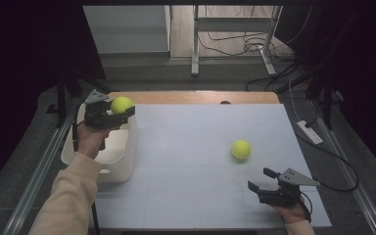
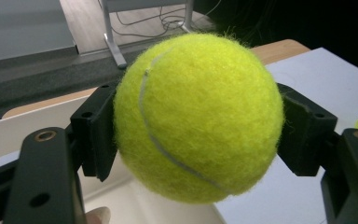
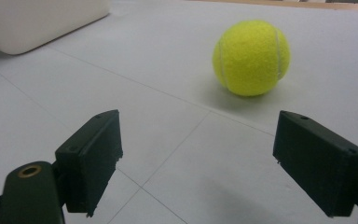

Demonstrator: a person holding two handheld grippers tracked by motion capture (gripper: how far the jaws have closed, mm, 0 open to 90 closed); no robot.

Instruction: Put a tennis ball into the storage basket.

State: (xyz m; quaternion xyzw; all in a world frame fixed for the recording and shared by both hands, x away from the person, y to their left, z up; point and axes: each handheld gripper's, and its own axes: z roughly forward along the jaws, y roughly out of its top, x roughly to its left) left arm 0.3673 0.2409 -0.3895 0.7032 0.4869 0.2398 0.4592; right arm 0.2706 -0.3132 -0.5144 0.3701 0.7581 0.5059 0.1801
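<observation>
My left gripper (image 1: 121, 110) is shut on a yellow tennis ball (image 1: 121, 104) and holds it in the air above the white bin (image 1: 122, 161) at the table's left edge. In the left gripper view the ball (image 2: 198, 116) is squeezed between both black pads (image 2: 95, 130). A second tennis ball (image 1: 241, 149) lies on the white table top (image 1: 196, 132), right of centre. My right gripper (image 1: 261, 178) rests low near the front right corner, open, with nothing between its jaws. In the right gripper view that ball (image 3: 251, 57) lies ahead of the spread pads (image 3: 91, 156), apart from them.
The white bin (image 3: 37, 18) stands at the far left in the right gripper view. A wooden strip (image 1: 196, 97) runs along the table's far edge. Behind the table are a metal stand (image 1: 235, 34) and floor cables (image 1: 318, 132).
</observation>
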